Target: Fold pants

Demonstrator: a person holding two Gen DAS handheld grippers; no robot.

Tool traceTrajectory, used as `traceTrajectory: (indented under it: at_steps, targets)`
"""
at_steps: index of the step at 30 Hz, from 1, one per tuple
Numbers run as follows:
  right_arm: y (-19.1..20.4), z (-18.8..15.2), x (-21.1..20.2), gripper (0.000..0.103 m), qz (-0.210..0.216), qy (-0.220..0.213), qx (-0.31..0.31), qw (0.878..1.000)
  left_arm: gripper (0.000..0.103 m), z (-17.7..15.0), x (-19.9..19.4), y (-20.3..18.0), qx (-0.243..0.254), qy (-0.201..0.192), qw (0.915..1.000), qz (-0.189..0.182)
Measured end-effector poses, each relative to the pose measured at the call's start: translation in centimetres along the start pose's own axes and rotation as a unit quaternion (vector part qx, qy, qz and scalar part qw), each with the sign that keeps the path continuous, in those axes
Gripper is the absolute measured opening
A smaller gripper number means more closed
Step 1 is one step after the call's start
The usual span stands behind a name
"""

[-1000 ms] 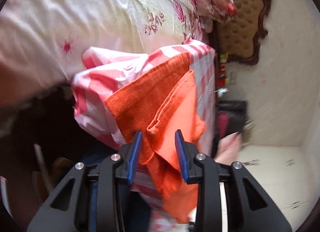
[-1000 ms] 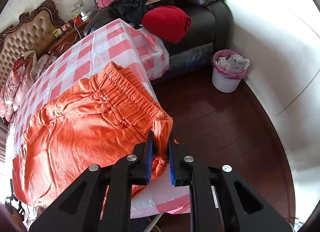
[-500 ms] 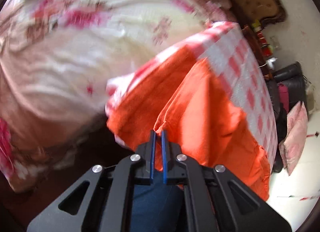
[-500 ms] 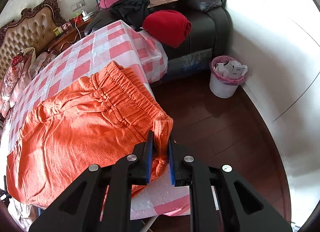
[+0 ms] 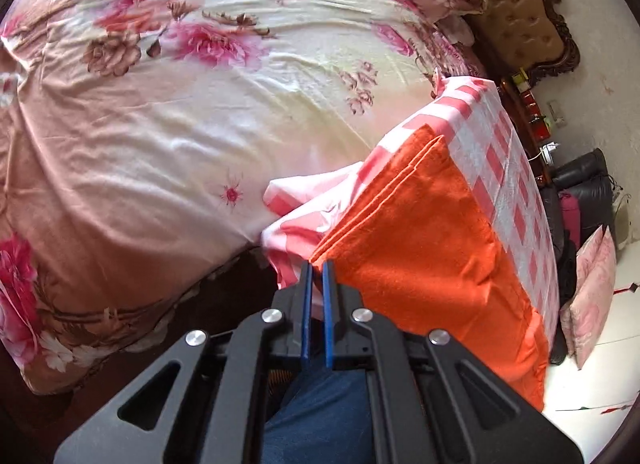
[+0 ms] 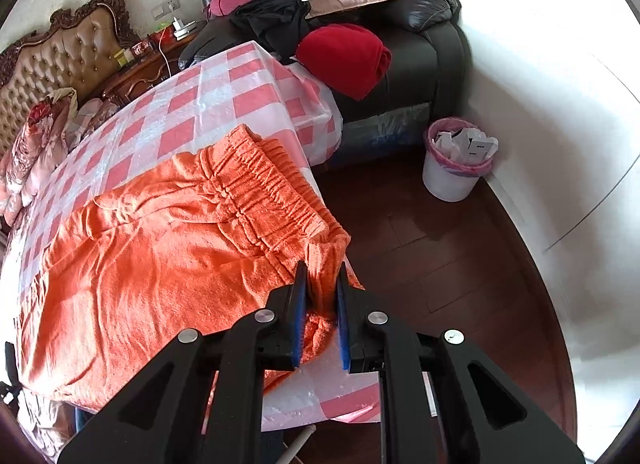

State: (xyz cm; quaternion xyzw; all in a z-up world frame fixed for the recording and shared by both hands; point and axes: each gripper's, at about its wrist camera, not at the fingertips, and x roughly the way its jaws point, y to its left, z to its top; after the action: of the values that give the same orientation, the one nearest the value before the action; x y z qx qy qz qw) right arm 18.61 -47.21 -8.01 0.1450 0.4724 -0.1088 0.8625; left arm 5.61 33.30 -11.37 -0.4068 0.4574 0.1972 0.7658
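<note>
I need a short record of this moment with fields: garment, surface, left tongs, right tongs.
garment: orange pants, spread flat
surface: table with pink checked cloth
left tongs: shut on the pants' leg-end corner at the cloth's edge
right tongs: shut on the waistband corner
nearby: bed with floral sheet, bin

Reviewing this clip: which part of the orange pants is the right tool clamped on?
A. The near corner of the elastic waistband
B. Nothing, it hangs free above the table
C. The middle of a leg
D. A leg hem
A: in the right wrist view the right tool pinches the near end of the gathered waistband of the orange pants, which lie on the checked tablecloth.
</note>
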Motion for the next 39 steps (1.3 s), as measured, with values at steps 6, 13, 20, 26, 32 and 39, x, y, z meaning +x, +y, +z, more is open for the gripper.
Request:
traceTrajectory:
  at_steps: [6,13,20,26,32,39]
  targets:
    - [0.2,-0.1,0.6,0.013,-0.010,0.004,-0.008,1.000,0.016,1.5,-1.3,-0.6,0.023,-0.029,0.9992,-0.015]
    - [0.6,0.1,0.8,0.013,-0.019,0.003,-0.013,1.000,0.046,6.9,1.6,-9.3,0.256,-0.045,0.9616,-0.089]
    - [0.6,-0.3,0.9,0.013,-0.022,0.000,-0.017,1.000,0.041,7.0,6.3,-12.3,0.377,-0.029,0.9256,-0.013]
    - [0.9,-0.1,1.1,0.013,-0.029,0.005,-0.023,0.999,0.029,6.7,8.0,-12.8,0.404,-0.031,0.9142,0.017]
    - [1.0,-0.1,1.3,0.013,-0.033,0.005,-0.025,0.999,0.010,6.1,7.6,-13.8,0.439,-0.041,0.8969,0.039]
    - [1.0,0.0,1.1,0.013,-0.033,0.007,-0.025,0.999,0.009,6.0,6.4,-14.6,0.451,-0.054,0.8895,0.049]
